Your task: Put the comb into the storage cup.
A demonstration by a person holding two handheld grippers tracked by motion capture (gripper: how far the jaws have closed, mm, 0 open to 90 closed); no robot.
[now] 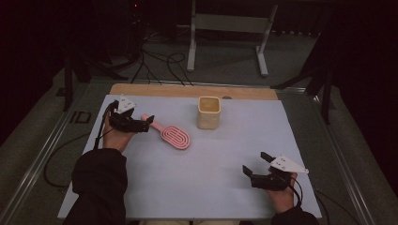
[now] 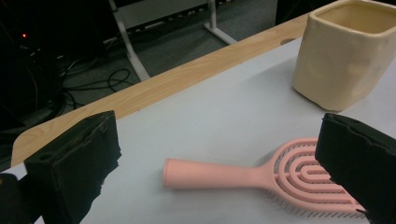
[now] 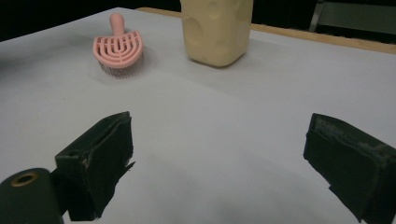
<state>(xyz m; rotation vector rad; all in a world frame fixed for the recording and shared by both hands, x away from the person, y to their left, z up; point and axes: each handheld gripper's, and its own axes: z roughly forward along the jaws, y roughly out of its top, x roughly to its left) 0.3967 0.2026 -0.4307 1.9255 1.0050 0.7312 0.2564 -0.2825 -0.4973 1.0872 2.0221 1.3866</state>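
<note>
On the white table top [image 1: 197,187] we see a pink hairbrush [image 1: 171,134] lying flat, left of centre, bristles down in the right gripper view. Its handle points toward the far left, and its oval head lies nearer the middle of the table. Our left gripper [image 1: 146,123] sits at the handle end. In the left gripper view its jaws stand wide apart, one on each side of the brush: the handle tip lies between them, while the right-hand jaw overlaps the edge of the head in that view. We cannot tell from the pictures whether either jaw touches the brush; nothing is clamped.

A cream cup [image 1: 208,112] with a squarish mouth stands upright near the far edge, just right of the brush head and apart from it. We see no contents in the part of its inside that shows from above.

Our right gripper [image 1: 256,165] is at the near right of the table, well apart from both brush and cup. Its jaws are spread wide with bare table between them, and it grips nothing. In its own view the brush [image 3: 117,50] and the cup [image 3: 217,30] show far off, side by side.

A strip of wooden edge [image 1: 187,90] runs along the far side of the table. Beyond it, cables [image 1: 159,63] lie on the floor beside a white metal stand [image 1: 227,28].
</note>
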